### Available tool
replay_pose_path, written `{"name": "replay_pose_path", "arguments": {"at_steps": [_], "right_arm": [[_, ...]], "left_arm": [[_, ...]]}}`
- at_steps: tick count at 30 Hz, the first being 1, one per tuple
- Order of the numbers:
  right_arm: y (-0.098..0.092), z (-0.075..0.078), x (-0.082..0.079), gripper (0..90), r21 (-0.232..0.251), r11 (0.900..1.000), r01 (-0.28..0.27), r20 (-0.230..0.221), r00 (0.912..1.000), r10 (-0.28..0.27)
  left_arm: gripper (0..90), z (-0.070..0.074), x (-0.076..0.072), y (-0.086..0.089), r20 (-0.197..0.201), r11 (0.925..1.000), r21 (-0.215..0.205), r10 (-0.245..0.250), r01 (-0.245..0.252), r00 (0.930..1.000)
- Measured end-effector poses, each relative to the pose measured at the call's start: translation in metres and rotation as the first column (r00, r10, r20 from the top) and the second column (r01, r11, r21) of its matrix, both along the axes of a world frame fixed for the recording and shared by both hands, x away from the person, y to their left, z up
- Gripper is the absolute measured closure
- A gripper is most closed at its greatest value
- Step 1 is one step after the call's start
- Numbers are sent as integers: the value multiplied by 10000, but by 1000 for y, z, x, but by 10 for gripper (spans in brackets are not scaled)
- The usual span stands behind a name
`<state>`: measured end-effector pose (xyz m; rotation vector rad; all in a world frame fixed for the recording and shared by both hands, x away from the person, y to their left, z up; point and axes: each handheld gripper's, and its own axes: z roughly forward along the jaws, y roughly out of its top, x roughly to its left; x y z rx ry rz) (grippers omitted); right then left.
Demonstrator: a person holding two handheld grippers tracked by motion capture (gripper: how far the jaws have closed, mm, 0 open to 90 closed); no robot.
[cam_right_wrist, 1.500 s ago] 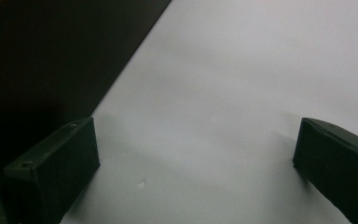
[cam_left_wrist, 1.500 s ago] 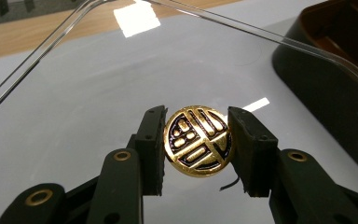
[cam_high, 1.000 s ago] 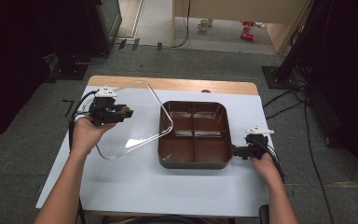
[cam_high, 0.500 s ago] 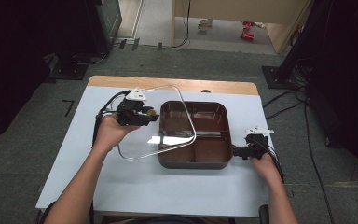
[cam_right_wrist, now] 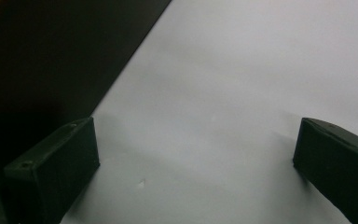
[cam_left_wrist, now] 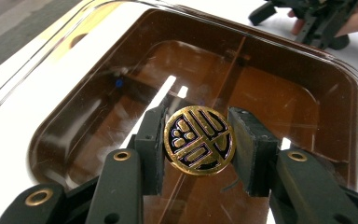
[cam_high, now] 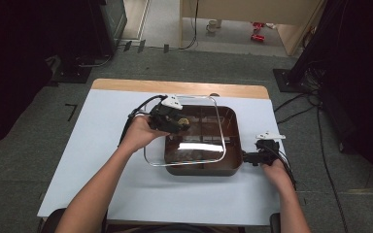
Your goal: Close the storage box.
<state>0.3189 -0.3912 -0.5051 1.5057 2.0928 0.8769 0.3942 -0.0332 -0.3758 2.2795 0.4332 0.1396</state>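
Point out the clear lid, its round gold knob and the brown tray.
clear lid (cam_high: 201, 156), high view, near rim.
gold knob (cam_left_wrist: 199, 139), left gripper view, patterned face.
brown tray (cam_high: 233, 167), high view, near right corner.

light: dim room, table bright | glare: streaks on clear lid (cam_high: 201, 145) | focus: soft

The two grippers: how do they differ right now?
The left gripper is shut on the lid's gold knob, holding the clear lid over the brown tray; the right gripper is open and holds nothing, low over the white table beside the tray. Both have black jaws.
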Motion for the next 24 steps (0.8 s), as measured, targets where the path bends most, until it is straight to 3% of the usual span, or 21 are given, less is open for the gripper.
{"name": "replay_pose_path", "arguments": {"at_steps": [10, 19, 24], "right_arm": [[0, 0, 0, 0, -9, 10000, -8, -3, 10000, 8], [0, 0, 0, 0, -4, 10000, -4, -12, 10000, 4], [0, 0, 0, 0, -6, 10000, -6, -11, 10000, 6]], "left_arm": [[595, -10, 6, -40, 24, 9953, 525, -821, 819, 9966], [594, -28, 11, -61, -281, 9909, 885, -996, 1017, 9946], [594, -35, 14, -65, -493, 9920, 828, -912, 950, 9946]]}}
